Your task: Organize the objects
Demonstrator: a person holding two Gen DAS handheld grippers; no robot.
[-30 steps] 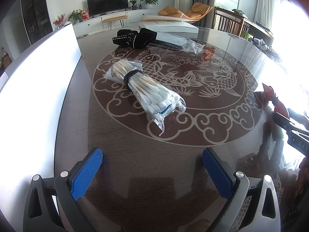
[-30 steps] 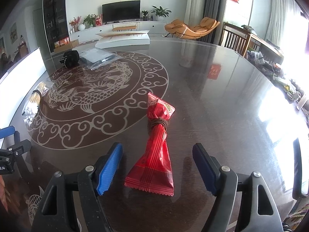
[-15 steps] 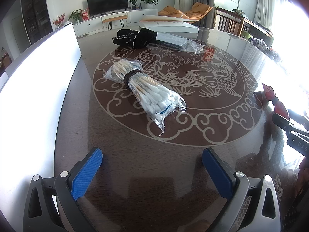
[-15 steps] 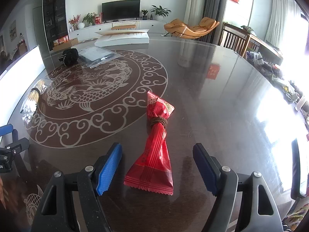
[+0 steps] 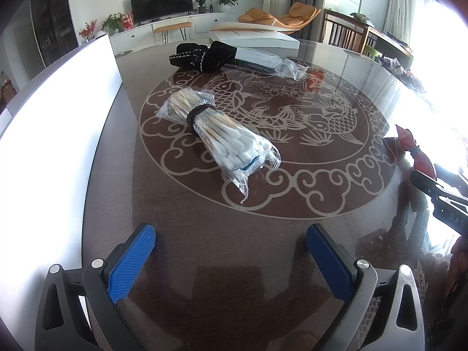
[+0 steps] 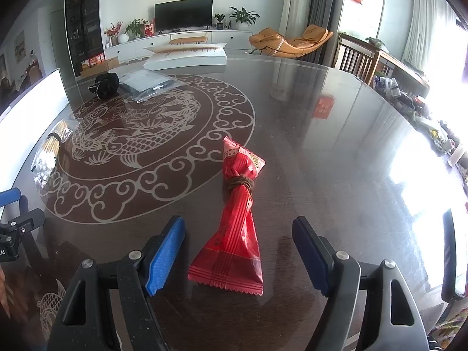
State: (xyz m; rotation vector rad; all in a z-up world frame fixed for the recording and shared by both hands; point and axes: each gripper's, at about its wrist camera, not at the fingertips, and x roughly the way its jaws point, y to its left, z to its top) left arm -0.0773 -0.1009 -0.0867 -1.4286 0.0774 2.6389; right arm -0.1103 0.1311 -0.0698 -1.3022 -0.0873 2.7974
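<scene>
On the dark glossy round table with a pale fish-and-cloud inlay, the red crinkled plastic packet, cinched near its upper third by a brown elastic band, lies lengthwise just ahead of the right gripper. The blue-padded jaws of this gripper stand wide apart on either side of the packet's flared lower end; neither pad touches it and nothing is held.

The left gripper is likewise spread open and empty over bare tabletop. Ahead of it, inside the inlay ring, lies the clear plastic bag of wooden-stemmed cotton swabs, bound by a dark band. Further back lie a black knitted fabric bundle, a clear bag with dark contents and a flat white box.

Handling assessment:
- The red packet appears light and soft. The film will crumple under the pads and is probably slippery on the polished surface.
- The serrated bottom seal is thin and flat; a grip there is likely to slide off.
- The banded waist looks the firmest section and is judged the best place to close on.
- The swab bag also appears light; its banded middle offers the stiffest hold, while the loose film tail would only stretch.
</scene>
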